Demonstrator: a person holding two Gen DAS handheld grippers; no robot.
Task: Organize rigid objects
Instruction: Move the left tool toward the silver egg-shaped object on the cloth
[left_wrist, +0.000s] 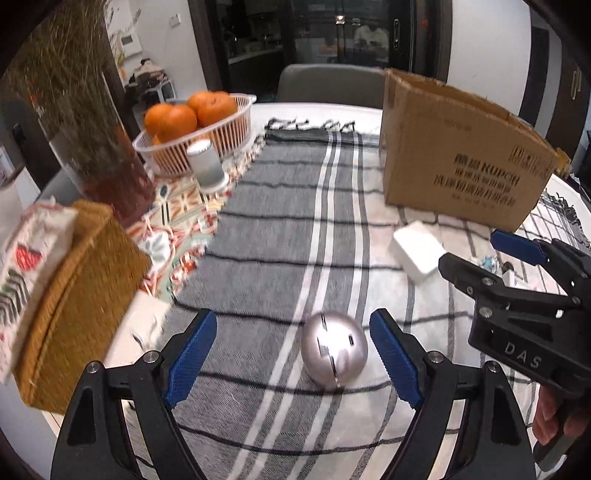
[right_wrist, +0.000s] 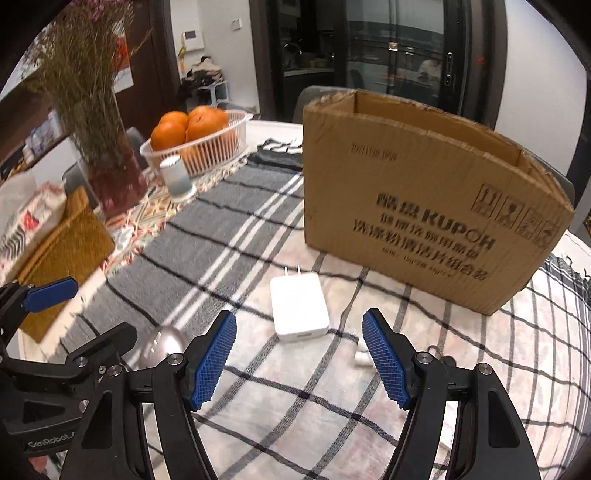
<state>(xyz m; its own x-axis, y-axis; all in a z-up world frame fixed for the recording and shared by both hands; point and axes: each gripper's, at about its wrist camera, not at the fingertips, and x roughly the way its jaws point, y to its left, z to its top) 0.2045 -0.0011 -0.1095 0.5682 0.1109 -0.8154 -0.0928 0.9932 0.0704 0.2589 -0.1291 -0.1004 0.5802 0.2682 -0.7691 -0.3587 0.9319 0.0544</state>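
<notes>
One cardboard box (right_wrist: 424, 206) stands open-topped at upper right of the right wrist view, with one white charger (right_wrist: 298, 308) lying centre frame before it. One silver ball (left_wrist: 334, 349) sits lower centre of the left view between the spread jaws of the left gripper (left_wrist: 295, 362); the right gripper (right_wrist: 299, 363) gapes too, empty.

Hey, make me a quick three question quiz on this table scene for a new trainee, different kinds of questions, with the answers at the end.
1. True or false: the left gripper is shut on the silver egg-shaped object.
2. Which thing lies just ahead of the right gripper? A) white charger B) oranges C) cardboard box
3. Fill in: the oranges sit in a white ____.

Key: 1. False; its fingers stand open, the object lies between them on the cloth. 2. A. 3. basket.
</notes>
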